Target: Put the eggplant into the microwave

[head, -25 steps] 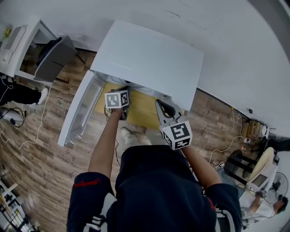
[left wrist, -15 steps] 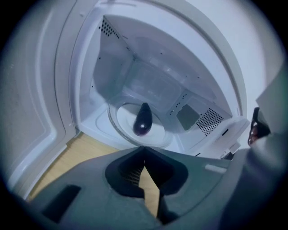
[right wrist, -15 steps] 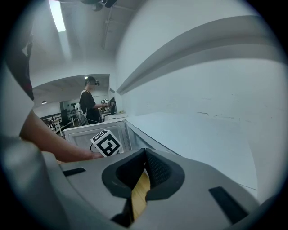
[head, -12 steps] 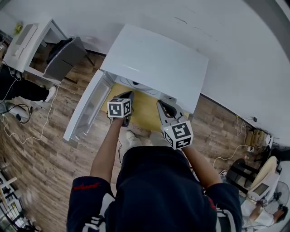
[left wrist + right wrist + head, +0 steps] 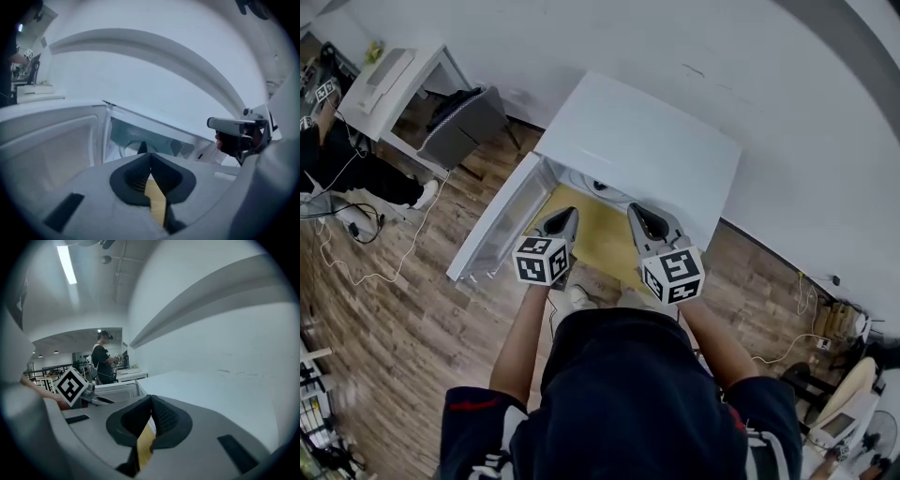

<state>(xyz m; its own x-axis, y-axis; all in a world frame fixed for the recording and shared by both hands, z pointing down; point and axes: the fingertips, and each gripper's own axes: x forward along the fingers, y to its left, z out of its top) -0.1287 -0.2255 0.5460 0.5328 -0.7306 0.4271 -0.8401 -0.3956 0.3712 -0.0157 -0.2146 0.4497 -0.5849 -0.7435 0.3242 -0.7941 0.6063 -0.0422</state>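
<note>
Your left gripper (image 5: 564, 215) and right gripper (image 5: 636, 208) sat mid-frame, jaws pressed together, holding nothing. Eggplant (image 5: 142, 147) seemed the dark shape inside the microwave (image 5: 637, 141). The door (image 5: 492, 230), open at left, wanted a steady push.

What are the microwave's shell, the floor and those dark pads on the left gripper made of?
Microwave shell: smooth and white with a soft sheen, so painted metal or plastic; the look doesn't settle which.
Floor: brown planks with visible grain, so wood or a wood-look laminate.
Left gripper pads: matte black and finely ribbed, probably rubber.
</note>
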